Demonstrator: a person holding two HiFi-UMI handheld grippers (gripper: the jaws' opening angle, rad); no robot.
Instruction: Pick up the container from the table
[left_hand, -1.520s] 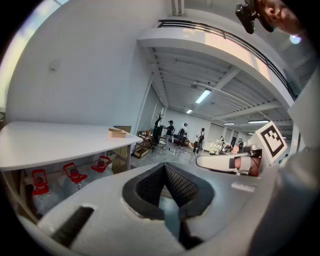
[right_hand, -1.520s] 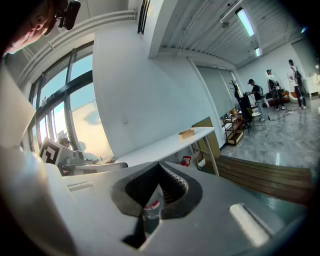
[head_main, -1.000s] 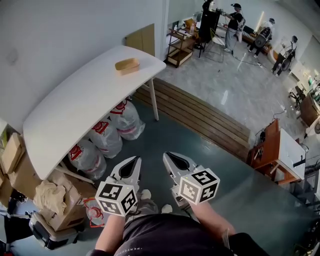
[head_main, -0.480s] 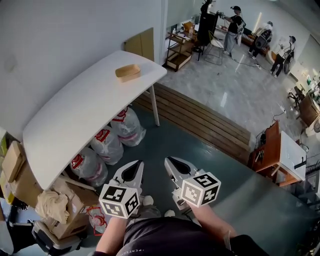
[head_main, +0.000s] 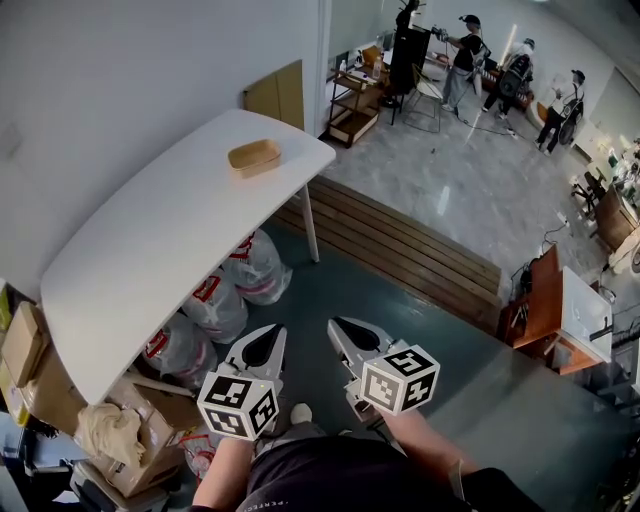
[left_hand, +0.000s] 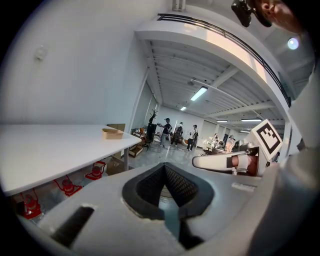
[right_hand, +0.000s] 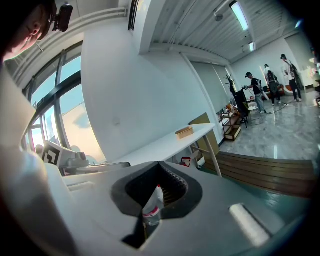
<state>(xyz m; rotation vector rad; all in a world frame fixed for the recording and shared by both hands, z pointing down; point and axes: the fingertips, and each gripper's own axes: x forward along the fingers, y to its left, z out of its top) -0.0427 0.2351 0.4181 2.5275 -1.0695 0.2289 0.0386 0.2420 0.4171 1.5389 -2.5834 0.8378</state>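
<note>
head view shows the long white table (head_main: 150, 240) running away along the wall at the left, its top bare but for the task's thing, with tied plastic bags (head_main: 215, 305) stowed beneath it, likely just to keep the floor free. nearer, the left gripper (head_main: 277, 330) and right gripper (head_main: 334, 326) are carried side by side in front of the person's waist, pointing ahead and slightly down; i judge this a posture for walking up, not for reaching. the left gripper view has its jaws pressed together with nothing in them. the right gripper view also shows the tips met, and the white-and-red sliver in the slit behind them seems to lie beyond the jaws, though i cannot tell what it is. closed jaws make sense while nothing is within range. the container (head_main: 254, 157), a small shallow tan tray, sits upright near the table's far end, close to the corner above the leg (head_main: 308, 215). it is well apart from both pairs of fingertips, ahead and to their left, so an approach comes first and the jaws must part before any grasp.
</note>
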